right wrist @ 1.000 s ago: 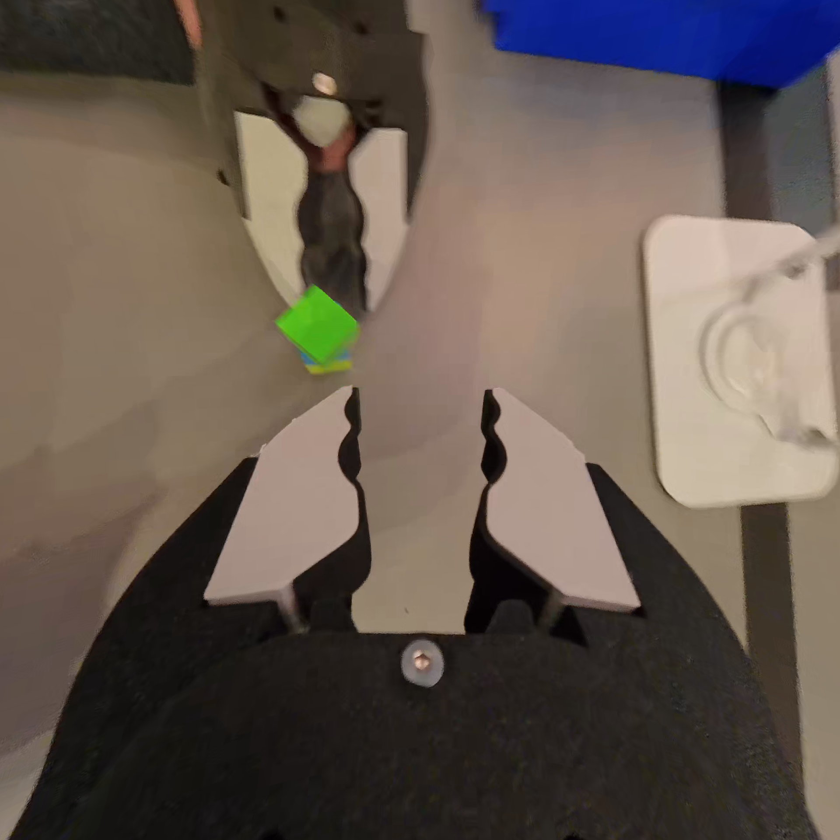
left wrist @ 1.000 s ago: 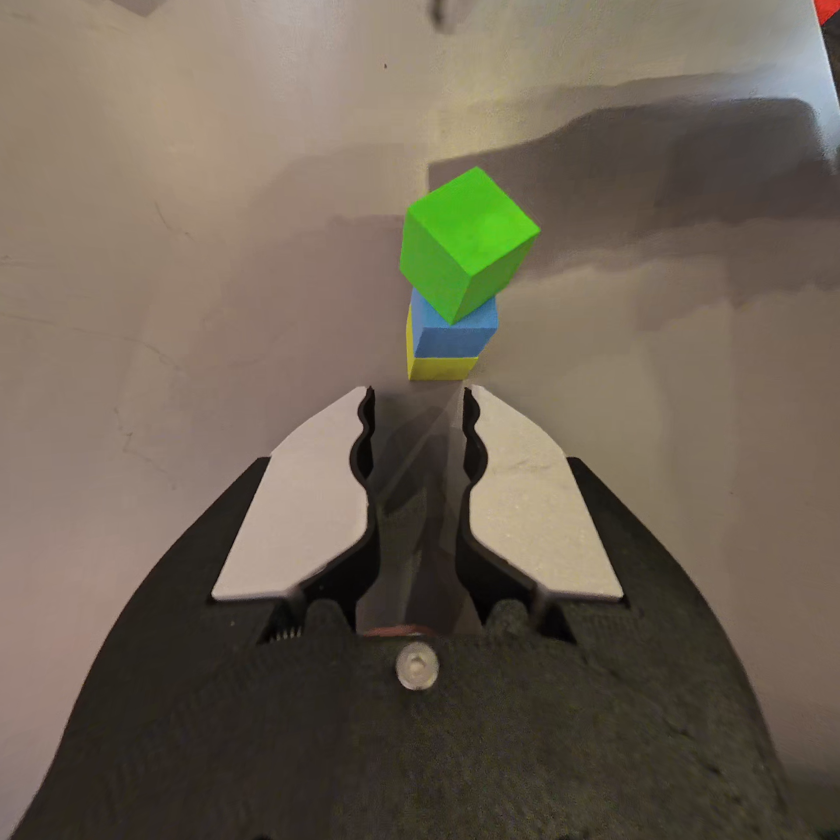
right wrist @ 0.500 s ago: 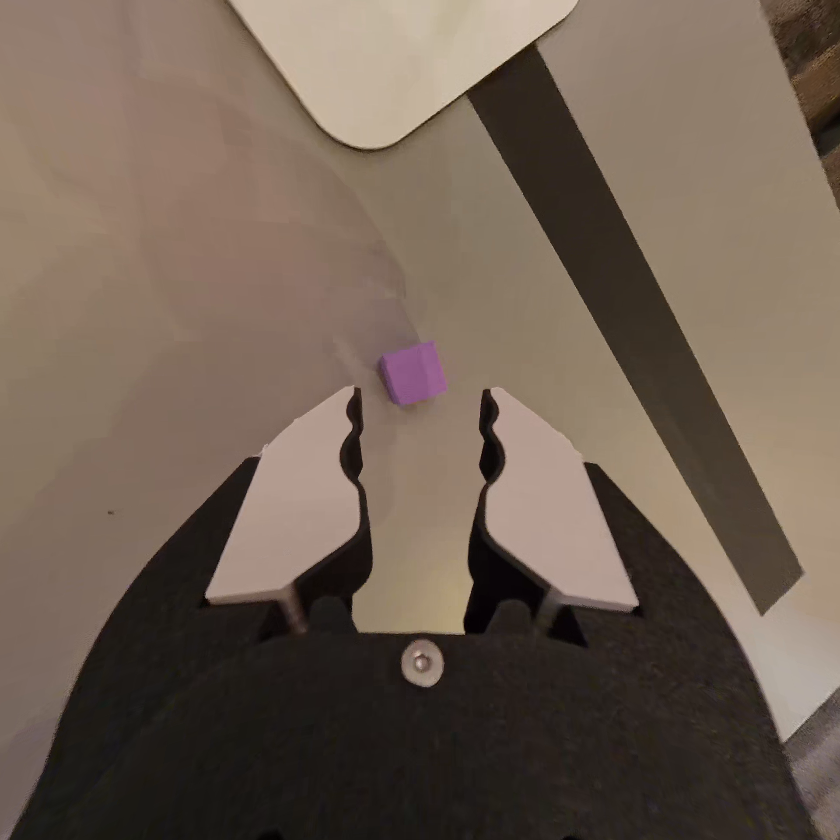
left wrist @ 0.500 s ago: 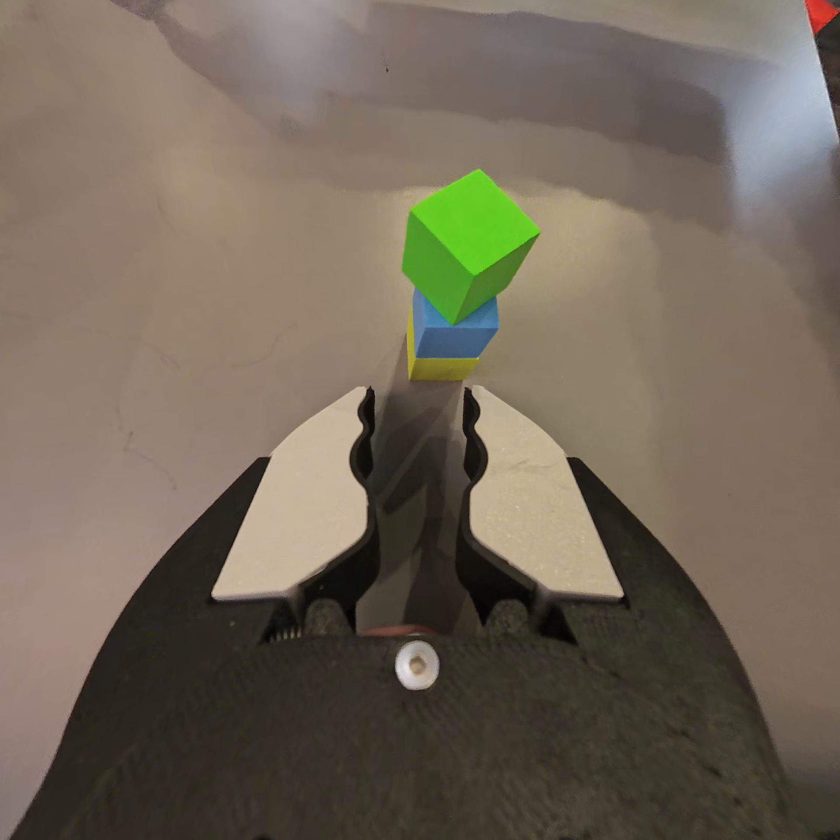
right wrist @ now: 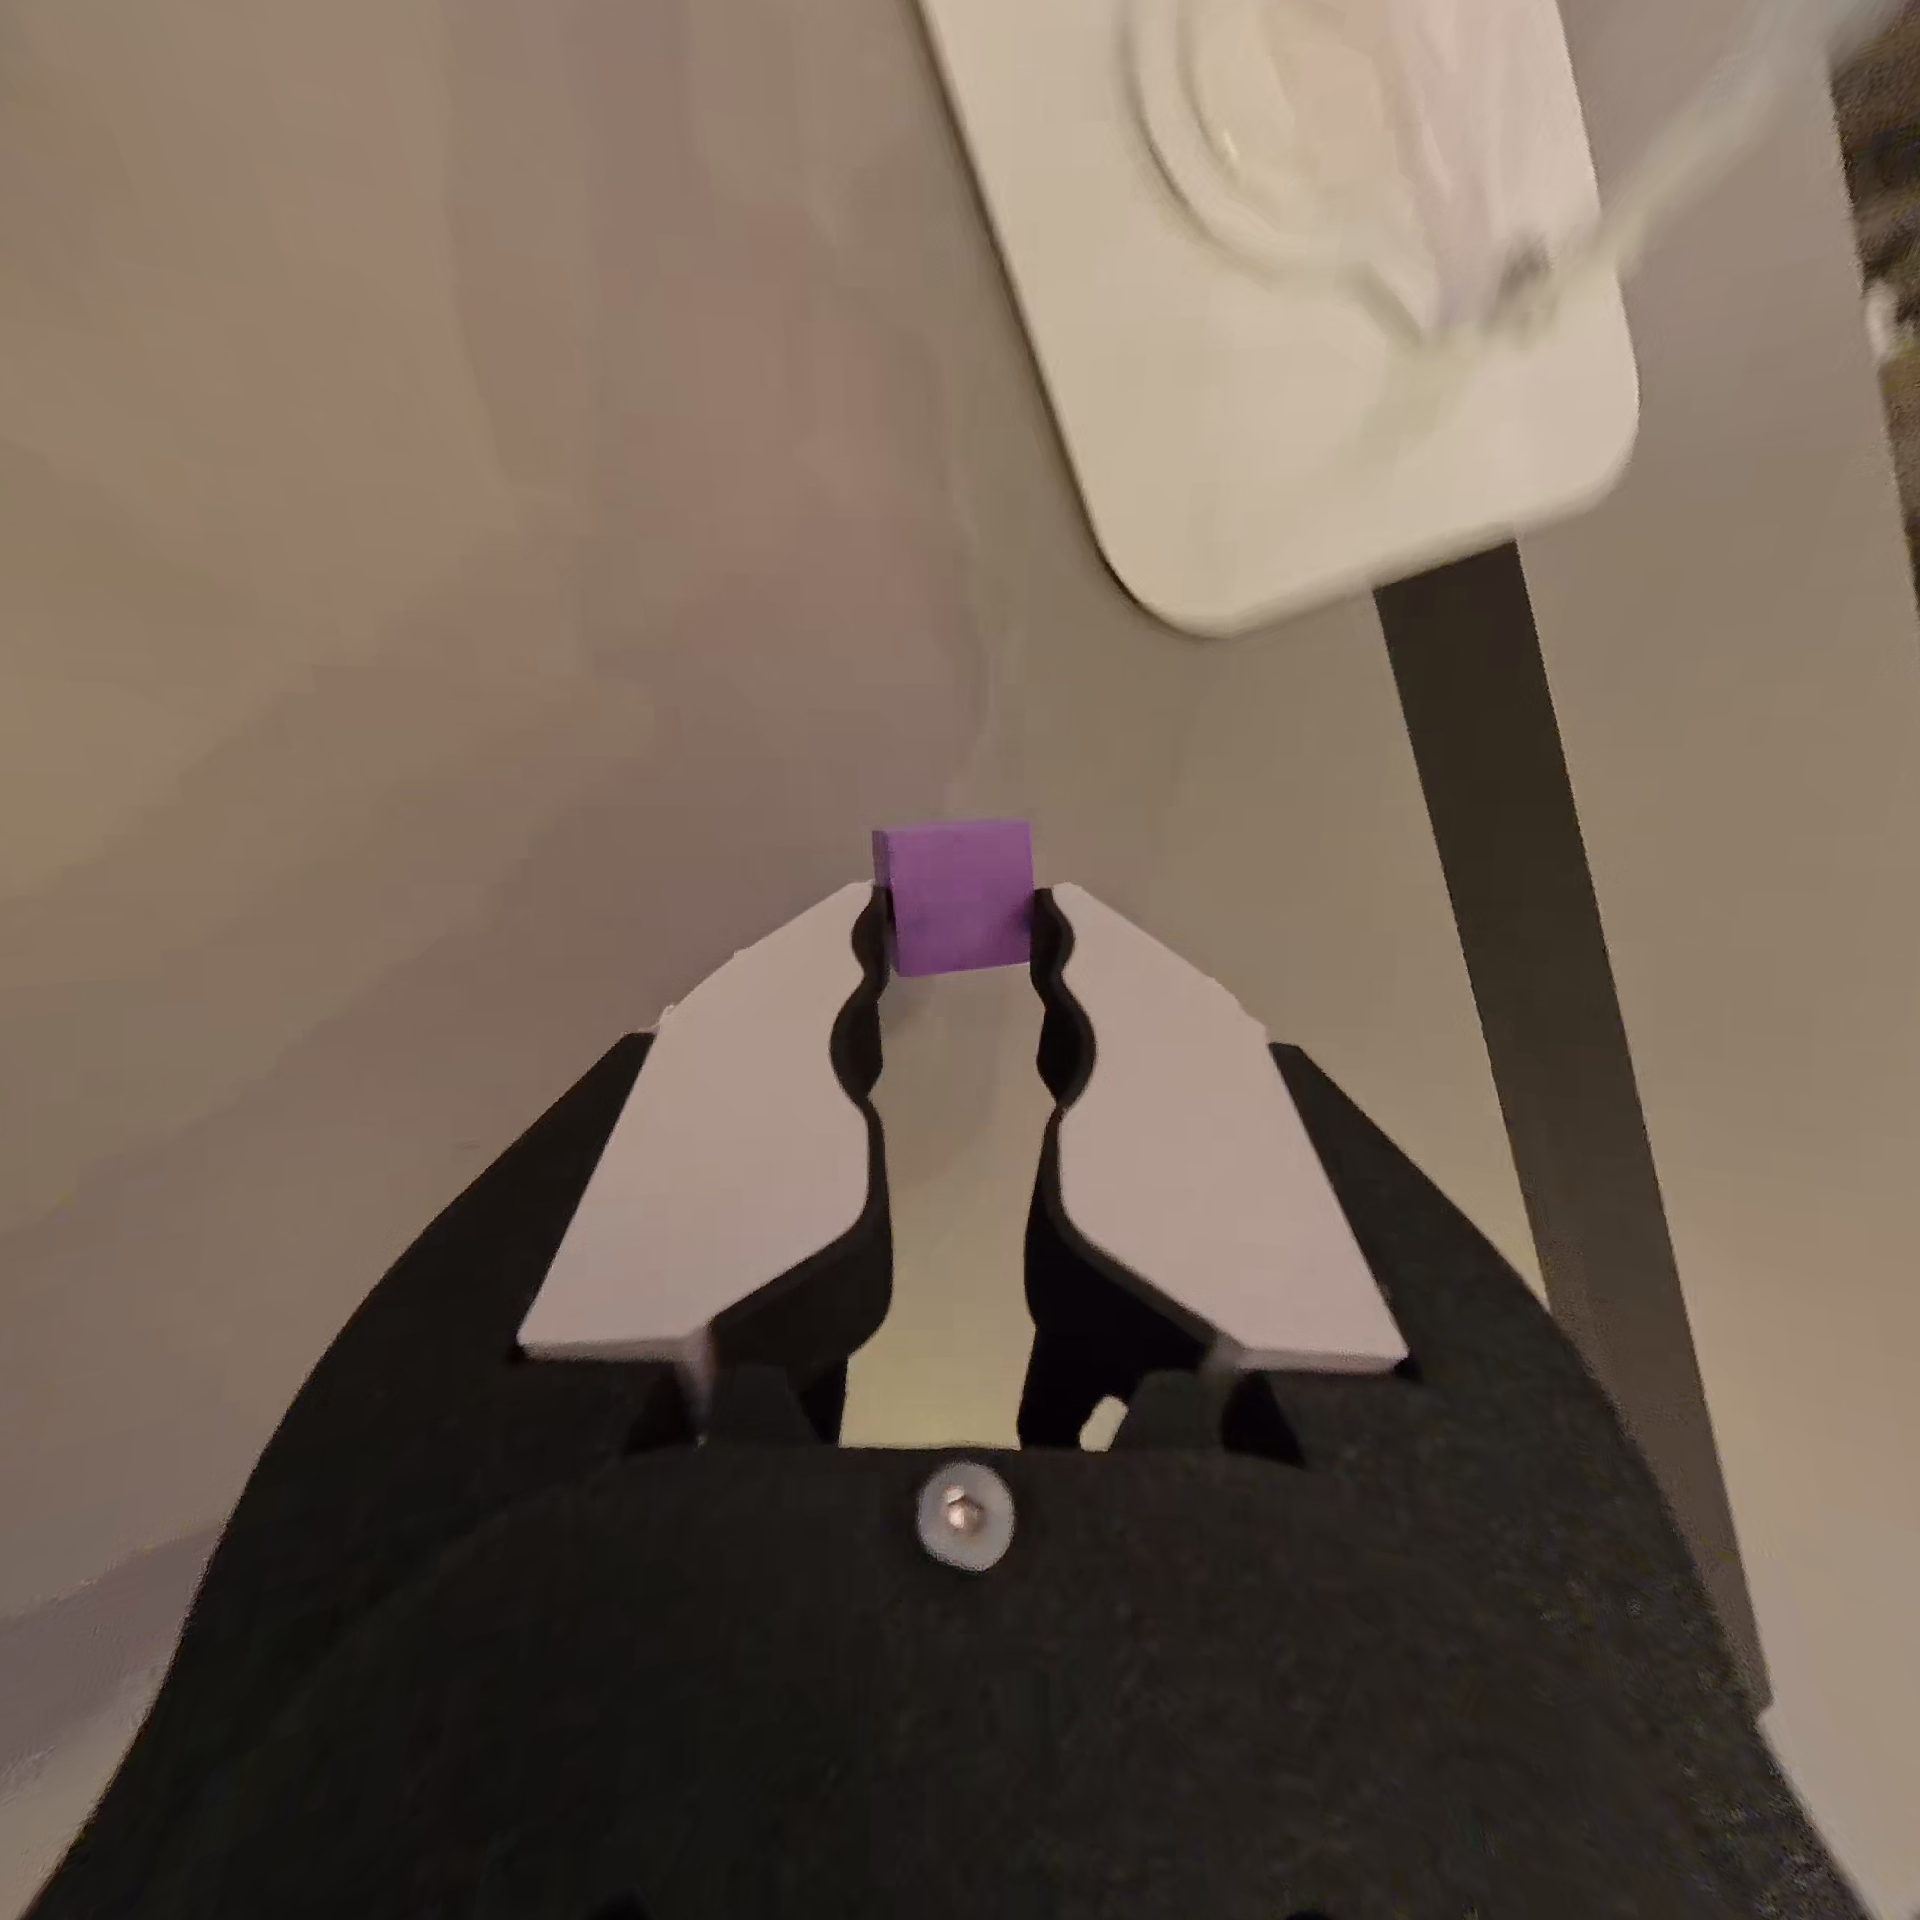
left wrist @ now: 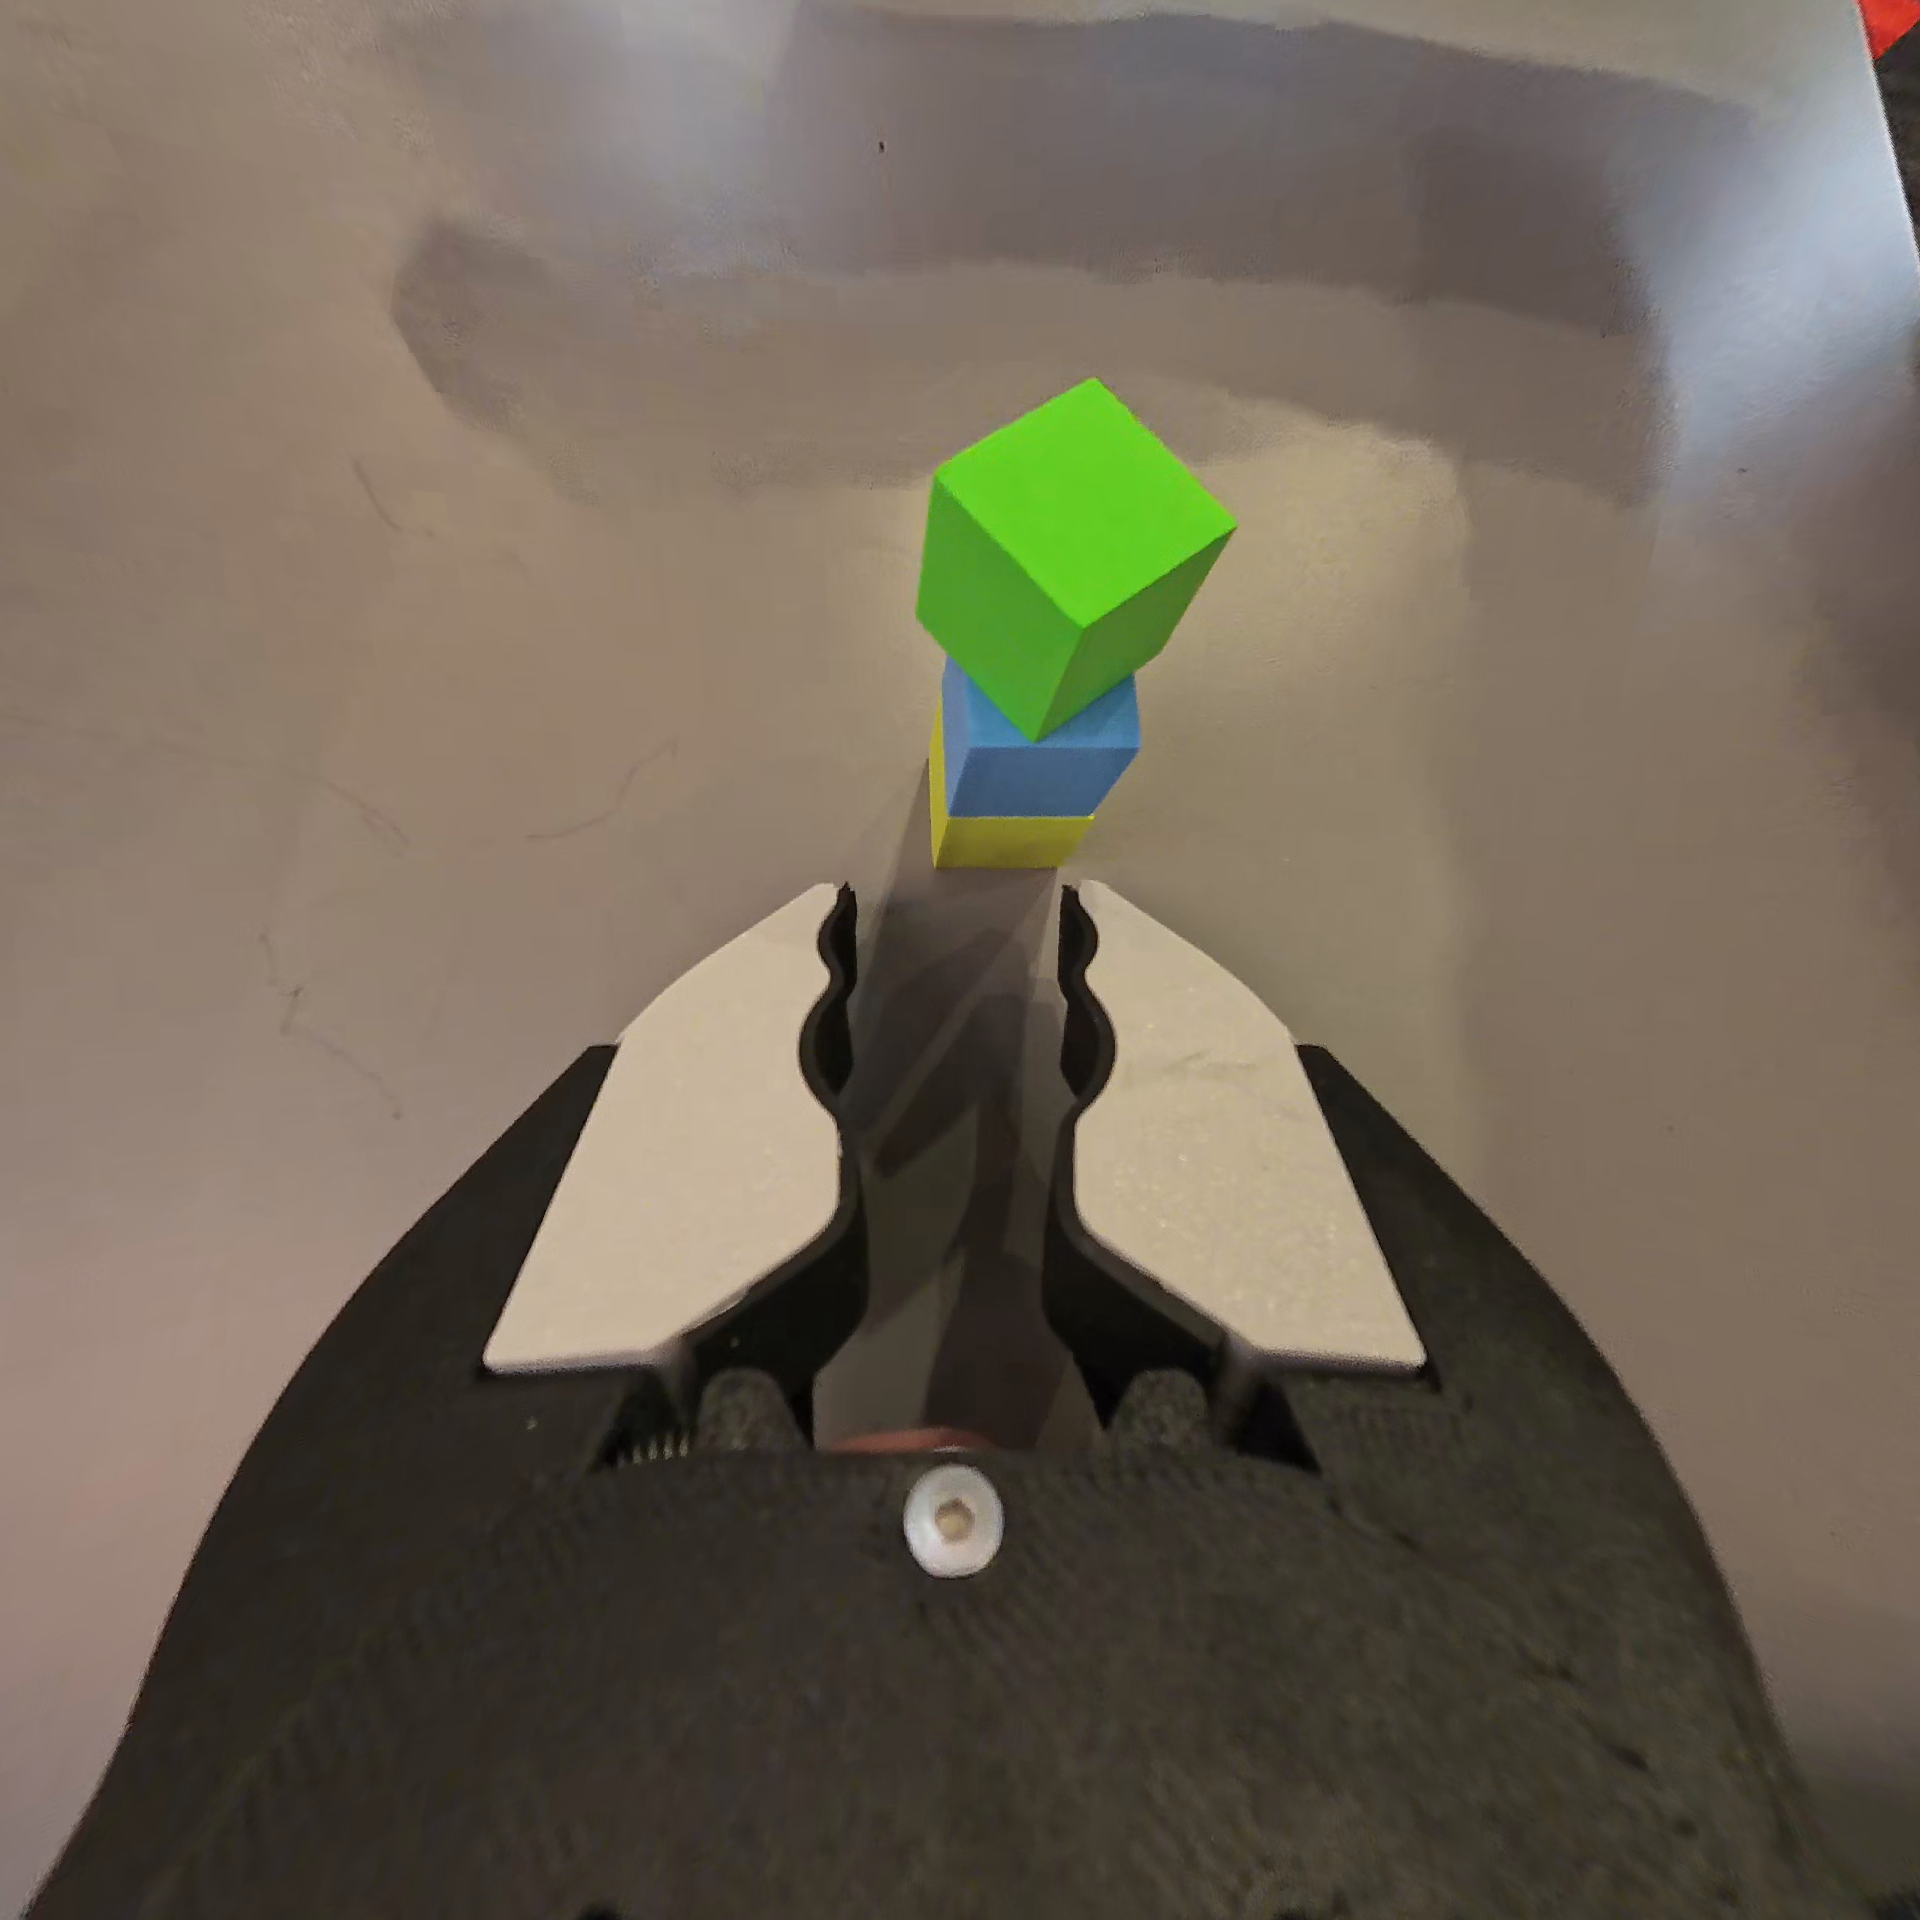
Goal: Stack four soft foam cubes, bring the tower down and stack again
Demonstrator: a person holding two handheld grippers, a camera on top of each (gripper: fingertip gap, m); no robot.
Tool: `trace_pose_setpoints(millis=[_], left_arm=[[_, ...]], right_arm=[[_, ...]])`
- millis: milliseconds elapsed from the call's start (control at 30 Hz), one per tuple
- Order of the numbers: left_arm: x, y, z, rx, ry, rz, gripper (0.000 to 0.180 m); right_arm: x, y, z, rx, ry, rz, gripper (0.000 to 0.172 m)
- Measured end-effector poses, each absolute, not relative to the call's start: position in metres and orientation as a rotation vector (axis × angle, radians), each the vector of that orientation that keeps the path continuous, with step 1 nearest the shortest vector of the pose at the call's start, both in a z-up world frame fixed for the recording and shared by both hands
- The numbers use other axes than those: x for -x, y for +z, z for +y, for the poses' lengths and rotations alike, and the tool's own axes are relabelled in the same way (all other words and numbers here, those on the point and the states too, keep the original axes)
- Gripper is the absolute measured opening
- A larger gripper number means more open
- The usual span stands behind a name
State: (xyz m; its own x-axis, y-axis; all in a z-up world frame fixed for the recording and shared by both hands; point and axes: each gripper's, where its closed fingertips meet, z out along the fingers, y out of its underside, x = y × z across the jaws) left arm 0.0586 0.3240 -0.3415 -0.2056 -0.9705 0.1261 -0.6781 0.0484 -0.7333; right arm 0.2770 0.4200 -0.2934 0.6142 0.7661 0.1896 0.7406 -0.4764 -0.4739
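Observation:
In the left wrist view a tower of three foam cubes stands on the grey table (left wrist: pixel 416 727): a yellow cube (left wrist: pixel 1003 840) at the bottom, a blue cube (left wrist: pixel 1039 764) on it, and a green cube (left wrist: pixel 1070 551) on top, turned corner-on. My left gripper (left wrist: pixel 958 899) is open and empty, just short of the tower's foot. In the right wrist view my right gripper (right wrist: pixel 961 899) is shut on a purple cube (right wrist: pixel 956 899), with both fingertips pressed on its sides.
A white plate-like base (right wrist: pixel 1299 312) with a clear glass thing on it lies at the upper right of the right wrist view. A dark strip (right wrist: pixel 1538 987) runs down the table's right side. A red thing (left wrist: pixel 1896 42) shows at the left view's top right corner. One gripper's finger ends stand about 25 centimetres off the other's.
My right gripper swung away from the tower, came down over the purple cube and closed on it. The left gripper and the tower have stayed still.

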Motion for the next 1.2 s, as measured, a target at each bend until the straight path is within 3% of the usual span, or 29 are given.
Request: trace_pose_setpoints(millis=[33,167,367,1067,1200], left_arm=[[-0.059,-0.342,0.324,1.655,-0.970,1.931,0.037],[-0.059,-0.342,0.324,1.655,-0.964,1.932,0.037],[-0.059,-0.343,0.324,1.654,-0.951,1.938,0.037],[-0.059,-0.345,0.324,1.659,-0.934,1.952,0.038],[-0.059,-0.345,0.324,1.659,-0.935,1.952,0.038]], right_arm=[[-0.256,-0.281,0.412,2.269,0.097,-1.241,0.026],[-0.168,-0.250,0.367,2.056,0.236,-1.508,0.026],[-0.105,-0.244,0.327,1.877,0.279,-1.792,0.026],[-0.081,-0.260,0.316,1.874,0.309,-1.919,0.026],[-0.080,-0.262,0.317,1.887,0.310,-1.913,0.037]])
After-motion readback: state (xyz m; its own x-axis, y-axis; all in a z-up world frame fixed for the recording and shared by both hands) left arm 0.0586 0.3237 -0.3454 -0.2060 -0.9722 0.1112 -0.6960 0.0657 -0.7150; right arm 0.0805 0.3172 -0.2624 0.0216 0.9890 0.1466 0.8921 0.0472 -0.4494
